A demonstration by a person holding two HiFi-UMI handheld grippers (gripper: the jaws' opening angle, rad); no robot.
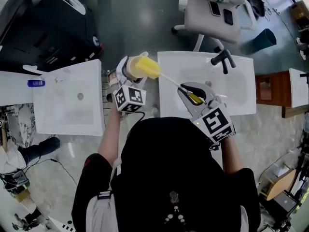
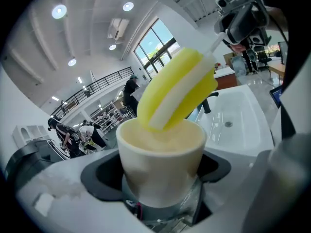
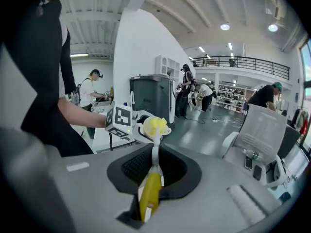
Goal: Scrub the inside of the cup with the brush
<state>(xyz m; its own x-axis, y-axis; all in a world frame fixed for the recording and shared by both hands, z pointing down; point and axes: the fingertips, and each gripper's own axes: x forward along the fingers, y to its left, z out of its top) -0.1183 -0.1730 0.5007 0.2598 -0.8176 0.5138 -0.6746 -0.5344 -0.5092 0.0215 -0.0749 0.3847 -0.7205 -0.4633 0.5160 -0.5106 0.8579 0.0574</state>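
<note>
Currently: left tool (image 1: 126, 74) is clamped on a cream cup (image 2: 160, 161), one jaw on each side of the cup's wall. In the head view the cup is held in the air over the gap between two white basins, tipped with its mouth toward the right tool (image 1: 193, 93).

Right tool: jaws closed on the yellow handle (image 3: 149, 195) of the brush. A thin white stem (image 1: 169, 79) runs from the handle across to the brush head (image 2: 177, 89).

Brush head is a yellow sponge with a white band along it. Its lower end sits inside the cup's mouth; most of it sticks out above the rim, slanted.

Labels: each tool's cube carries black-and-white square markers, left cube (image 1: 130, 98) and right cube (image 1: 216, 123). Nothing on the cup or brush can be read as print.

Surroundings: left basin (image 1: 58, 115) is a plain white counter unit, with a small blue-capped item (image 1: 36, 83) just beside it. Right basin (image 1: 239, 88) has a black tap (image 1: 223, 59) at its far edge. Beyond it stands a grey office chair (image 1: 212, 18) with two phones (image 1: 221, 11) lying on the seat; their screens are too small to read. A teal bin (image 1: 264, 37) stands near the chair.
</note>
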